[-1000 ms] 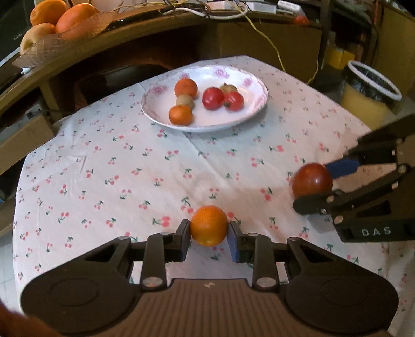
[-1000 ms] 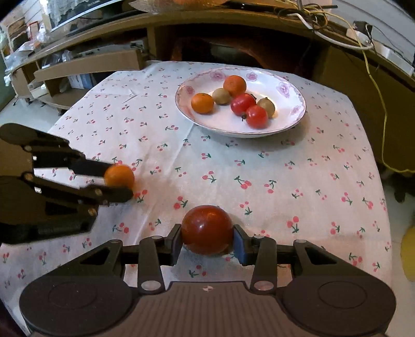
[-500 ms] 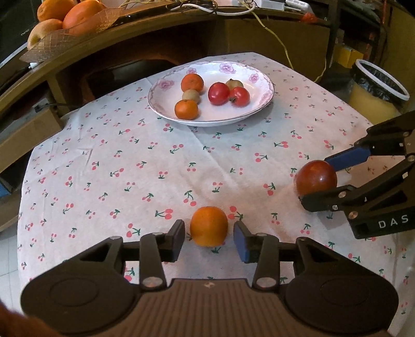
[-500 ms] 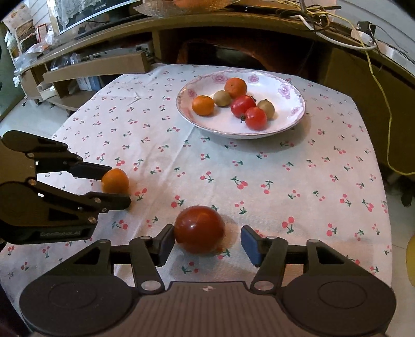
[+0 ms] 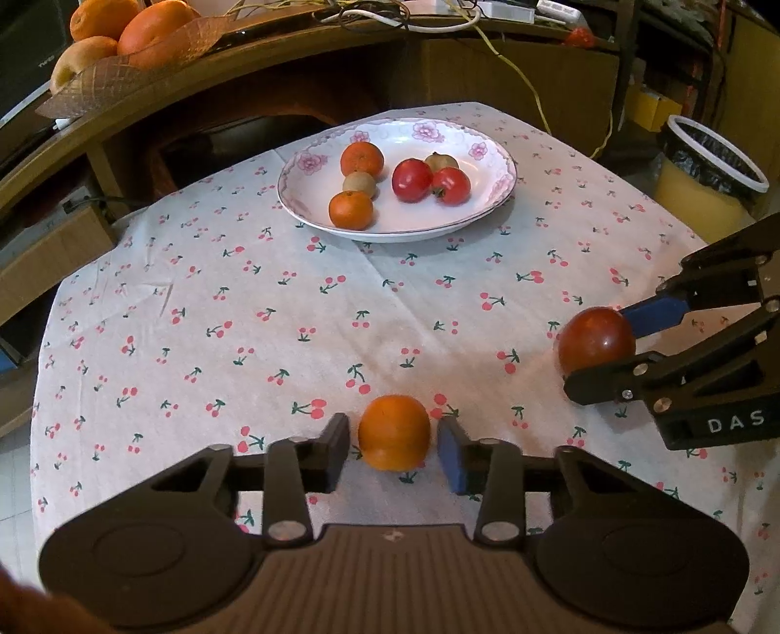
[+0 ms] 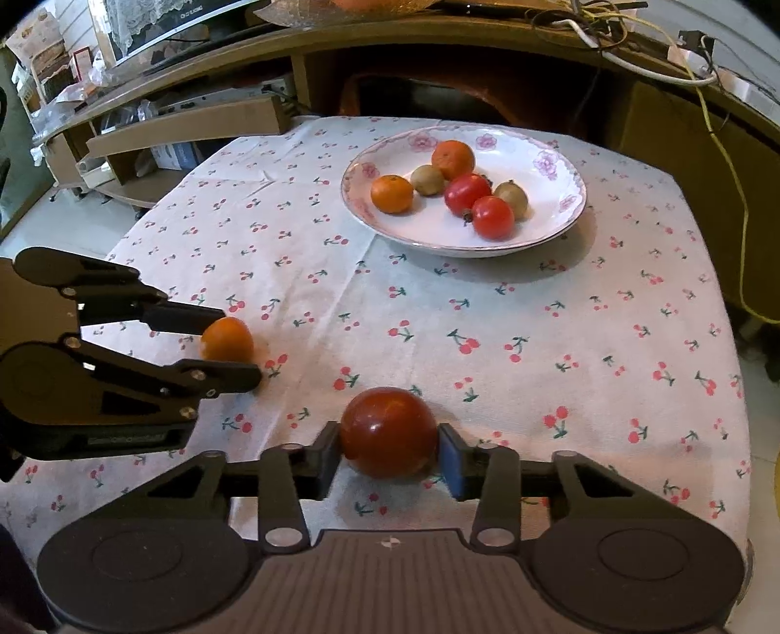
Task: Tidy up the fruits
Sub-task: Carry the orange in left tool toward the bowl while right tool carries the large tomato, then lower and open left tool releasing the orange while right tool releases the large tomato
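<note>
On the cherry-print tablecloth rests a small orange [image 5: 394, 431] between the fingers of my left gripper [image 5: 394, 439]. Its jaws are closing, and a thin gap still shows on each side of the orange. My right gripper [image 6: 390, 448] is closing too, and its pads touch both sides of a dark red tomato [image 6: 388, 431]. From the left wrist view, the right gripper [image 5: 602, 351] and tomato [image 5: 595, 341] are at the right. From the right wrist view, the left gripper [image 6: 238, 347] and orange [image 6: 226, 339] are at the left. A floral plate [image 5: 414, 219] [image 6: 551, 209] at the far side holds several fruits.
A yellow bin with a black liner [image 5: 707, 170] stands past the table's right edge. A wooden shelf unit runs behind the table, with a basket of oranges [image 5: 122, 34] and cables on top. Bare cloth lies between the grippers and the plate.
Both grippers let their jaws part from the fruit half a second ago and have narrowed again. The orange and the tomato stayed on the cloth.
</note>
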A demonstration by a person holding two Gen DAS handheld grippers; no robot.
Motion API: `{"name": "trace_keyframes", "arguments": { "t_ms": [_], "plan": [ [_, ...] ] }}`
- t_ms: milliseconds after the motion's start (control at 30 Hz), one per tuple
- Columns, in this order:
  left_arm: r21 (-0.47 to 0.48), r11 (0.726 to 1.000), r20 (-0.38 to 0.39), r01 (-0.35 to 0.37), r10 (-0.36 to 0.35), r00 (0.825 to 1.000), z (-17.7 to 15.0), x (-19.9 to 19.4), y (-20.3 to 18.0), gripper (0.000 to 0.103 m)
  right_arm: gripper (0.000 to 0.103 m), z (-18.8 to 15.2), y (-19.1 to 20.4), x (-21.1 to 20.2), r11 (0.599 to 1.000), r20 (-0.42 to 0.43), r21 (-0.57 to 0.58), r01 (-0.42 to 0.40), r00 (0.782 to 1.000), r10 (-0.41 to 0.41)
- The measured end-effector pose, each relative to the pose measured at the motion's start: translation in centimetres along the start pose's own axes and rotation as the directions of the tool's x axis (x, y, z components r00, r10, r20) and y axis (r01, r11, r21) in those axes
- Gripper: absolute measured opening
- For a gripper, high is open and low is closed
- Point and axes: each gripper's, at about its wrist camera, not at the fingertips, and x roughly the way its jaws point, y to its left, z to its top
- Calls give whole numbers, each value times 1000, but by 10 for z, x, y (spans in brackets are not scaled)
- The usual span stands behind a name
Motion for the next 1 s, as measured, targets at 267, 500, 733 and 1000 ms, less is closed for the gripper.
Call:
{"name": "trace_keyframes", "arguments": {
  "t_ms": [267,500,733,1000],
  "plan": [
    [-3,1000,33,1,-1,999,7,-6,-4,36,40,8,2,-5,1000,18,7,13,1000,-13],
    [-16,1000,71,0,2,997,29,-9,-5,36,40,28,-3,-15,999,83,43,12,996,-15],
    [-35,999,115,-6,10,993,54,-10,-3,36,40,45,-12,-18,996,125,86,16,992,-27],
    [-44,999,131,-31,37,991,84,3,-1,36,40,65,-31,-18,988,162,148,33,985,-58]
  ]
}}
